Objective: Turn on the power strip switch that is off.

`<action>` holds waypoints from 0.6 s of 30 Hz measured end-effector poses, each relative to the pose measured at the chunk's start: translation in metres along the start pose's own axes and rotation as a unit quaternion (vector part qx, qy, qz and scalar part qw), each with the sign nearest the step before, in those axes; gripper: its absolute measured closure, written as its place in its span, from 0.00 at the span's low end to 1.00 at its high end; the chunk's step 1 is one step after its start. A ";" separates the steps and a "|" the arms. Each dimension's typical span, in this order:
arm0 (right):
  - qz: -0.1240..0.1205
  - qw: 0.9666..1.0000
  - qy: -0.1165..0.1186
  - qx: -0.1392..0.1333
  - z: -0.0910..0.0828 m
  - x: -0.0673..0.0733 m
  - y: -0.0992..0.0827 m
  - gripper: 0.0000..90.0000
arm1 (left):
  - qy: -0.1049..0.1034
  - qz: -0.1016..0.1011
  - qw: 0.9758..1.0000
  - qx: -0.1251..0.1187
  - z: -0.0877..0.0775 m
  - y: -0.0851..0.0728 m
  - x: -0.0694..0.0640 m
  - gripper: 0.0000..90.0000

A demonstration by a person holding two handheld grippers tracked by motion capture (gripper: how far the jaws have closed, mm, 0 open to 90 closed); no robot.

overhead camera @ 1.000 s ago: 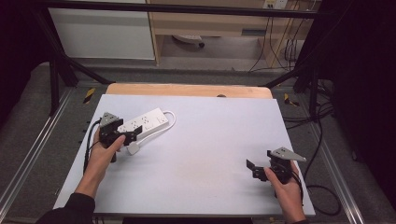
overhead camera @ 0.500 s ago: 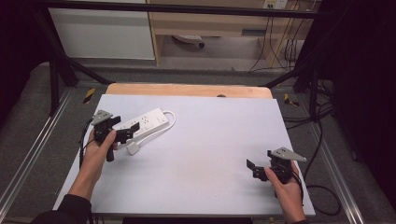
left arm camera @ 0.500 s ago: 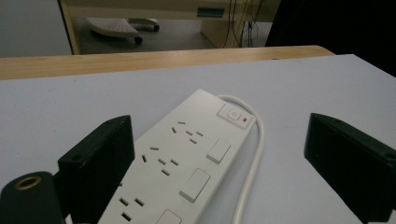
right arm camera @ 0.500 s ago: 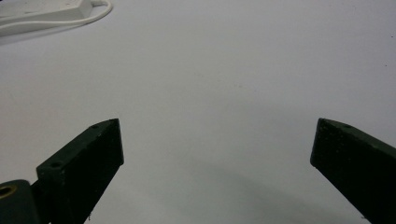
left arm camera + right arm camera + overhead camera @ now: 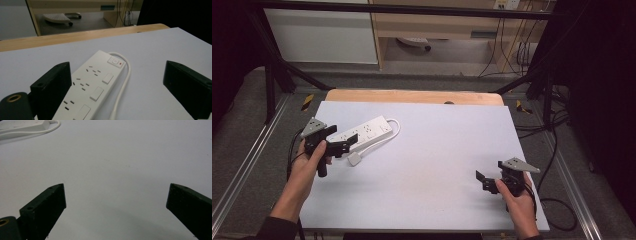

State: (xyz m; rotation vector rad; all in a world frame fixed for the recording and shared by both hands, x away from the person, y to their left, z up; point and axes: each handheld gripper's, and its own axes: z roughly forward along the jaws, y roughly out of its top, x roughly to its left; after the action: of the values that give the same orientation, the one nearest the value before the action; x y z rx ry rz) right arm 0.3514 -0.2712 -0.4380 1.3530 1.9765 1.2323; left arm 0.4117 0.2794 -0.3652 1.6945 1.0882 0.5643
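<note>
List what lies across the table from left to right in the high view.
left tongs → plug → power strip → loop of white cable → bare white table top → right tongs

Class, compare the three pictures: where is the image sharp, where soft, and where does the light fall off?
High view: table evenly lit, surroundings dark. Left gripper view: power strip sharp mid-frame, the near jaws softer. Right gripper view: the pale table surface looks featureless, a faint shadow lying between the open jaws.
</note>
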 end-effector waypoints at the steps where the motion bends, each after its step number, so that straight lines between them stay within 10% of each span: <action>1: 0.000 1.000 0.000 0.001 0.000 0.000 0.000 0.03 | -0.001 0.001 1.000 0.000 -0.002 0.000 -0.001 0.09; 18: 0.000 1.000 -0.002 0.001 0.001 0.000 -0.001 0.03 | 0.005 0.010 1.000 -0.008 -0.040 0.000 -0.004 0.09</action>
State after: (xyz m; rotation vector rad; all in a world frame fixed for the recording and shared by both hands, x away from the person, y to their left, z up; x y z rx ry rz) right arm 0.3518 -0.2714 -0.4389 1.3560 1.9758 1.2271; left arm 0.3785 0.2958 -0.3489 1.6907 1.0728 0.5933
